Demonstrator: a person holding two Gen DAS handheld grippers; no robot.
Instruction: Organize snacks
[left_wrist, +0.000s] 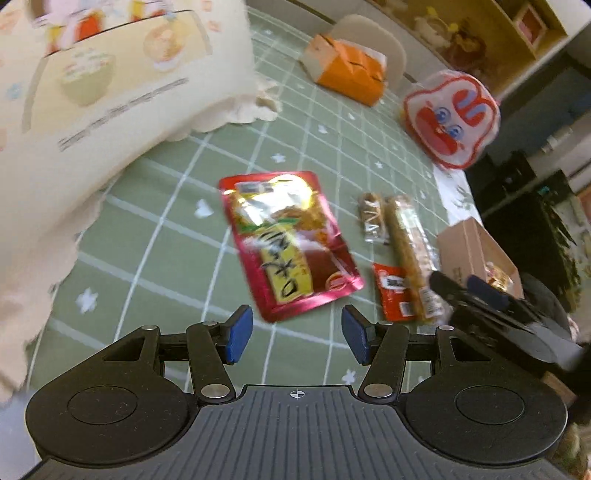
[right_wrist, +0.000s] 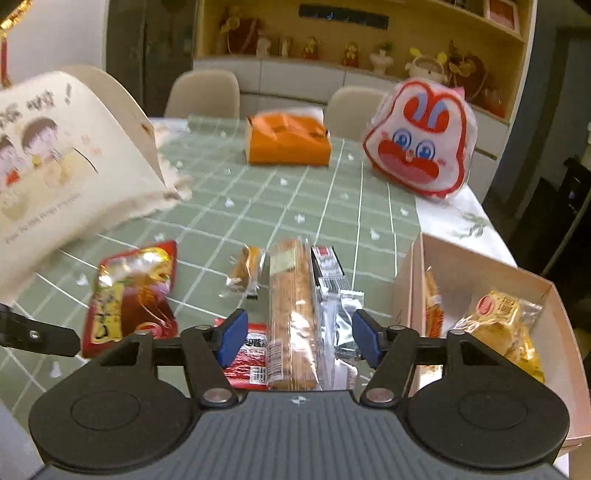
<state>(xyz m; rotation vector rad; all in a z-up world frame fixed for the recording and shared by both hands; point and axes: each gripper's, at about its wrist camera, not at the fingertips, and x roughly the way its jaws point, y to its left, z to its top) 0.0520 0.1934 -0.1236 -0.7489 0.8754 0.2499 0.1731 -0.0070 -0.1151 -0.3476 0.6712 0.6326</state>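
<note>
Nearest the lens: left gripper (left_wrist: 297, 334), blue pads spread apart, nothing between them, poised over the green checked tablecloth (left_wrist: 177, 236) just short of the red foil snack pouch (left_wrist: 291, 242). Likewise right gripper (right_wrist: 295, 338), fingers wide apart and empty, straddling the near end of the long clear-wrapped biscuit pack (right_wrist: 293, 314) without visibly touching it. Largest beyond those: cream cartoon-printed bag (left_wrist: 110, 85), blurred, filling the upper left of the left view. Next in size: white-and-red rabbit-face bag (right_wrist: 421, 140) upright toward the table's far right, and orange box (right_wrist: 288, 142) at the far middle. Then open cardboard box (right_wrist: 480, 273) at the right edge, holding a yellow wrapped pastry (right_wrist: 502, 321) and another packet against its left wall, too cut off to name. Smaller still: silver-and-black sachet (right_wrist: 332, 291) just right of the biscuit pack, small red packet (right_wrist: 247, 354) at its near left, little brown wrapped cake (right_wrist: 245, 271) beside its far end.
</note>
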